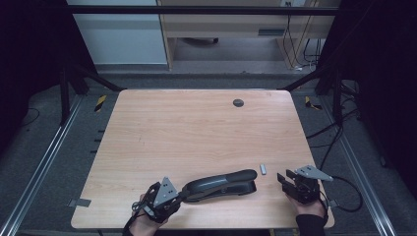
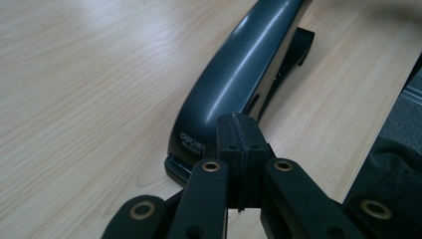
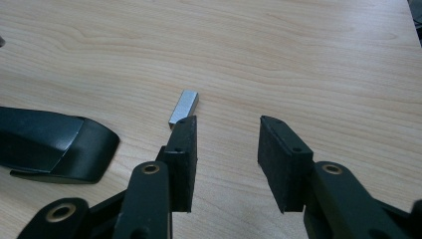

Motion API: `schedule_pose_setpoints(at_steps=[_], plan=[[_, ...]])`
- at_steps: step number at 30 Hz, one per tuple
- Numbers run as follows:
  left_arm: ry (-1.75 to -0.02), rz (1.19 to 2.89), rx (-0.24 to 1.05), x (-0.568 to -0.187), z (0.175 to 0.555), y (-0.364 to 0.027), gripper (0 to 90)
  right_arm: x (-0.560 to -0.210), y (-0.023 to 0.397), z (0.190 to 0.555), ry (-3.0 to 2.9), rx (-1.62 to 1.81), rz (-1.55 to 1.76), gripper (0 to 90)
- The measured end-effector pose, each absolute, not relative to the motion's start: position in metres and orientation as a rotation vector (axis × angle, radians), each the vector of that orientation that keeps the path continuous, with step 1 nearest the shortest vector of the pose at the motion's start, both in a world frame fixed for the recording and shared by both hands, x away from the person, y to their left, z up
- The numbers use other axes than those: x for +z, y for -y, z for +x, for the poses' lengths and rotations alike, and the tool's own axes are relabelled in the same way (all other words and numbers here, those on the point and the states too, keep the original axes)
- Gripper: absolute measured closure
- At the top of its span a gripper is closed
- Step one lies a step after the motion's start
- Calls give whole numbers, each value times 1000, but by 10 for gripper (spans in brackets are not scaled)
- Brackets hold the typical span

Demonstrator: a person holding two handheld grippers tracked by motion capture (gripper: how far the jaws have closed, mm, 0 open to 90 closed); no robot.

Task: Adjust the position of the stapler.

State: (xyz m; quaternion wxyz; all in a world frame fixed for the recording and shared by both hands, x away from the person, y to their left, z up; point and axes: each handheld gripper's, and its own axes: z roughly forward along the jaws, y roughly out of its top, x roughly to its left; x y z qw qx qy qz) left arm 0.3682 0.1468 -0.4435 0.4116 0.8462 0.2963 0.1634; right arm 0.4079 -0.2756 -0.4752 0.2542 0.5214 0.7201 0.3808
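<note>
Right claw (image 3: 226,164) gapes just short of staple strip (image 3: 183,108), beside stapler (image 3: 54,147).

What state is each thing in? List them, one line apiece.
Stapler: closed, lying flat on the table, its rear end at the left gripper.
Staple strip: loose on the table, apart from the stapler, ungripped.
Left gripper: jaws pressed together, just behind the stapler's rear end.
Right gripper: jaws apart, empty, close to the staple strip.
Table: wooden top, round grommet near its far edge.
</note>
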Motion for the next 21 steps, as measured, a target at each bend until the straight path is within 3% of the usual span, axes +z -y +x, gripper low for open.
schedule_pose_setpoints(at_steps=[7, 21], plan=[[-723, 2174, 397, -451, 366, -135, 894, -475, 275, 408, -1963, 1047, 1418, 609], [-732, 2236, 415, -462, 368, -128, 895, -477, 261, 409, -2041, 1140, 1348, 760]])
